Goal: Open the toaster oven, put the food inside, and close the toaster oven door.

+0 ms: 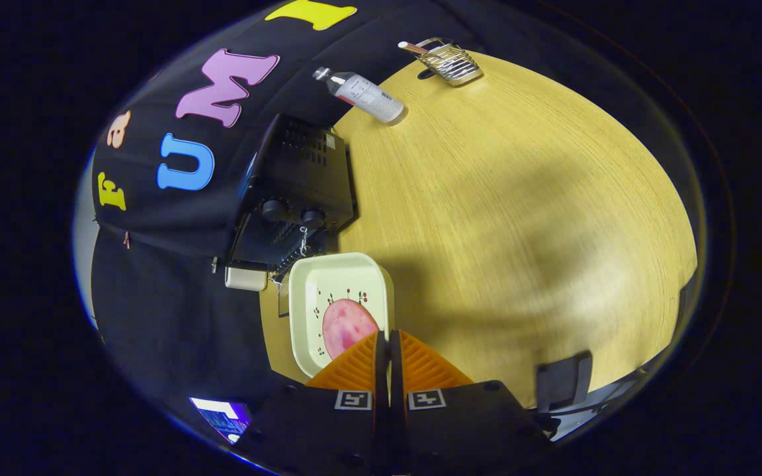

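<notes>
One toaster oven [301, 178] sits at the table's [520, 218] edge against the booth wall, two knobs [294, 213] on its front, its door seemingly swung open toward one square plate [338, 277] lying just ahead of the gripper [383, 338]. One round pink slice of food [344, 325] rests on that plate, partly hidden by the fingertips. The two fingers are pressed together with nothing visibly between them, their tips over the plate's near rim. Beyond the oven stand one bottle [362, 94] and, farther off, one wire rack [450, 61].
</notes>
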A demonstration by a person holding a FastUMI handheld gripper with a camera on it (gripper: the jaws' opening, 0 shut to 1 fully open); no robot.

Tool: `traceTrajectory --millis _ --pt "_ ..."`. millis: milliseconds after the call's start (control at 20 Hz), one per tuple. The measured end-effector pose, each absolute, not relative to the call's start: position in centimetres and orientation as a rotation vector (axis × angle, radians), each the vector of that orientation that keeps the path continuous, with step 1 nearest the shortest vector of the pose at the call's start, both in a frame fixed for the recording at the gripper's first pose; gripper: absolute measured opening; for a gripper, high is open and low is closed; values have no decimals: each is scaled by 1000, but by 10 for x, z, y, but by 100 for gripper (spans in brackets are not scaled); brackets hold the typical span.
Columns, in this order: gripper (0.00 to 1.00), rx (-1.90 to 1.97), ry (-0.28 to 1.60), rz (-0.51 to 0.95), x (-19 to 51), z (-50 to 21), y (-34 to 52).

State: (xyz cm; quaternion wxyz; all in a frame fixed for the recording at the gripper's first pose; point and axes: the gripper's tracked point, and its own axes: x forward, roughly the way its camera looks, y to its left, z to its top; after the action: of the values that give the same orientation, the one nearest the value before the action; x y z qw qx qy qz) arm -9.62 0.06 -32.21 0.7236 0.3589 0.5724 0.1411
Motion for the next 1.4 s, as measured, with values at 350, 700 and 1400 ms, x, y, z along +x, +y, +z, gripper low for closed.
traceTrajectory --millis 350,700,1400 --pt "6 802 1235 308 -106 -295 76" --pt "6 822 1218 235 -107 -293 146" --pt "6 1047 1144 -112 -37 -316 250"
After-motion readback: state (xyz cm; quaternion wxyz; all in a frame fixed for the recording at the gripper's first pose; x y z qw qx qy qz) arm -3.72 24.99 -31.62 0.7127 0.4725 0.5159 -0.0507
